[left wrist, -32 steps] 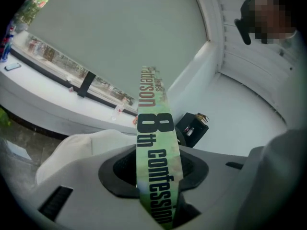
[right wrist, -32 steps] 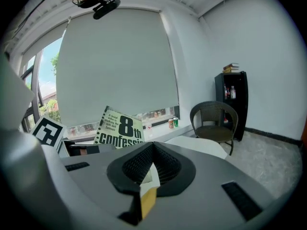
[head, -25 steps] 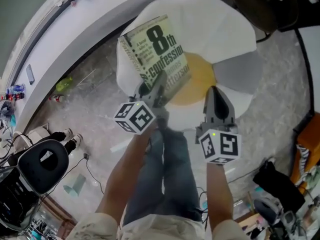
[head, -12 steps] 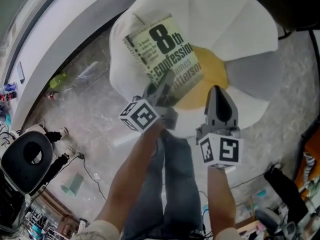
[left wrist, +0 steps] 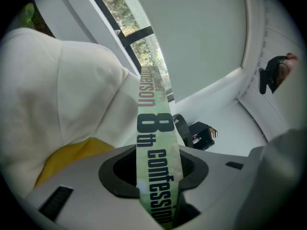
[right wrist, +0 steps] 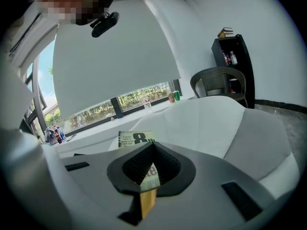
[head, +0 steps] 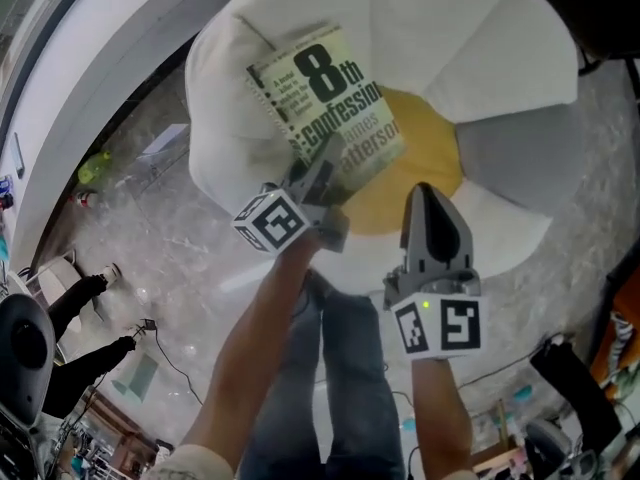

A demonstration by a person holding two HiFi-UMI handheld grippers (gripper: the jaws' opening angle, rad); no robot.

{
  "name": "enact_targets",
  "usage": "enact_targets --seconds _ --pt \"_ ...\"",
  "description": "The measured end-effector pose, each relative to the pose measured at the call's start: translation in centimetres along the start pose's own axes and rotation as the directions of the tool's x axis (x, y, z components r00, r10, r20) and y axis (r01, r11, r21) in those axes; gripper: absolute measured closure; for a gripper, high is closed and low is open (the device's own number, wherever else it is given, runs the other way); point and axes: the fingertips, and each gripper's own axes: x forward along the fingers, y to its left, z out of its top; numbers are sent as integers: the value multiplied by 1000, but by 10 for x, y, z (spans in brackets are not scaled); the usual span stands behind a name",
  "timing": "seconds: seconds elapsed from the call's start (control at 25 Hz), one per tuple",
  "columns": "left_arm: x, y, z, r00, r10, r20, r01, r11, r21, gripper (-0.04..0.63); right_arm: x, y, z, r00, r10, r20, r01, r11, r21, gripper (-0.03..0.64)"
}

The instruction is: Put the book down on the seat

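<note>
The book (head: 325,93), a pale green paperback with "8th confession" in black, hangs tilted over the flower-shaped seat (head: 450,28), above a white petal and the yellow centre (head: 400,183). My left gripper (head: 325,158) is shut on the book's lower edge. In the left gripper view the spine (left wrist: 153,143) runs up from between the jaws, with the white cushion (left wrist: 62,90) behind. My right gripper (head: 427,193) is shut and empty, just right of the book over the yellow centre. The right gripper view shows the book (right wrist: 135,139) beyond the closed jaws and the seat (right wrist: 211,123) behind.
One petal of the seat is grey (head: 510,153). A curved white window ledge (head: 100,58) runs along the left above the marble floor. A black office chair (head: 20,348) stands at lower left. A black shelf (right wrist: 232,56) and a wicker chair (right wrist: 216,83) stand by the far wall.
Both grippers have come closer to the seat, which fills more of the head view. The book stays in the left gripper and sits lower over the white petal and yellow centre.
</note>
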Motion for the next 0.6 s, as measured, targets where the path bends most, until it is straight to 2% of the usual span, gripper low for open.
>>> enact_targets --seconds 0.16,0.4,0.6 --pt "15 23 -10 999 -15 38 18 998 -57 433 8 -5 -21 1000 13 -3 -13 1000 -6 614" --pt "18 55 -30 998 -46 37 48 996 -75 433 22 0 -57 1000 28 -4 -28 999 -31 614" --pt "20 76 -39 997 -46 54 53 991 -122 431 32 5 -77 999 42 -13 -43 998 -45 614"
